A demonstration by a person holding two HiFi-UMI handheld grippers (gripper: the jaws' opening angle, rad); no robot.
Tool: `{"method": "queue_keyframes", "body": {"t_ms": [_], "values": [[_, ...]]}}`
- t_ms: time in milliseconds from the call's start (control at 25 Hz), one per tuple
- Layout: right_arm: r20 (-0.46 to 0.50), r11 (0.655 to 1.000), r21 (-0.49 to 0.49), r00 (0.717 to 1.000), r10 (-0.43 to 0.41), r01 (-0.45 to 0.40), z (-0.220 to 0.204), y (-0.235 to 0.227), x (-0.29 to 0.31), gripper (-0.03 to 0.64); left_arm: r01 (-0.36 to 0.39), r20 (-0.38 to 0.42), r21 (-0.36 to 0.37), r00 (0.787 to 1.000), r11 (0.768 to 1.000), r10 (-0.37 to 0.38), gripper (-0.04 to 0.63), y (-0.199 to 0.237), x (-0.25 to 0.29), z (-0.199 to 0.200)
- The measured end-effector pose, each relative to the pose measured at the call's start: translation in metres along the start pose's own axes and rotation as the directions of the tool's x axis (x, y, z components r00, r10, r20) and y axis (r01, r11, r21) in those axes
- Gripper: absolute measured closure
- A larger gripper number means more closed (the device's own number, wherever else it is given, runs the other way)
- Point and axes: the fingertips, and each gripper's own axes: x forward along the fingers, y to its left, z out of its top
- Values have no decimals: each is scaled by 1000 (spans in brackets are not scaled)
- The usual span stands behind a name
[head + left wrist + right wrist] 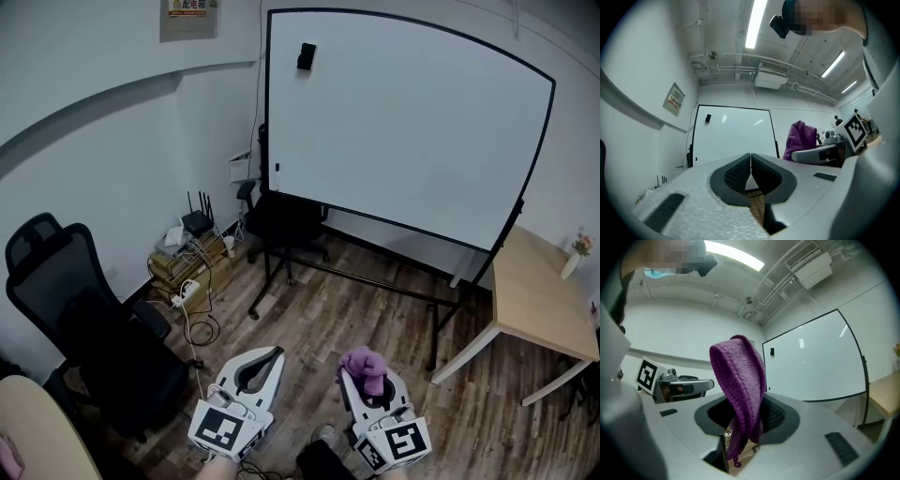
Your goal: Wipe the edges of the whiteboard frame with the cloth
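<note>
A large whiteboard with a thin black frame stands on a wheeled stand across the room; it shows too in the left gripper view as the whiteboard and in the right gripper view as the whiteboard. My right gripper is low in the head view, shut on a purple knitted cloth that folds up over its jaws. My left gripper is beside it, shut and empty, its pads pressed together. Both grippers are well short of the board.
A black office chair stands at the left and another chair under the board's left end. Boxes, a router and cables lie by the left wall. A light wooden table with a small vase stands at the right.
</note>
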Motion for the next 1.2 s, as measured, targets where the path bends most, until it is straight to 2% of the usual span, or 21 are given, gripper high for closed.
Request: {"method": "queue_keyframes", "body": {"t_ms": [240,640,960,1200], "values": [[-15,999,35,1000,11,-10,-9,-34,58,471,-34,-1,13,999,999,34,575,38,41,-11],[-9,995,51,997,82,-81,-5,-97,162,471,-96,14,39,995,995,95,575,98,134,-12],[-17,993,74,995,98,-96,-18,-133,198,471,-105,11,62,995,993,104,575,112,178,-25],[-28,992,82,995,95,-93,-26,-146,220,471,-101,-12,45,995,994,102,575,125,199,-35]]}}
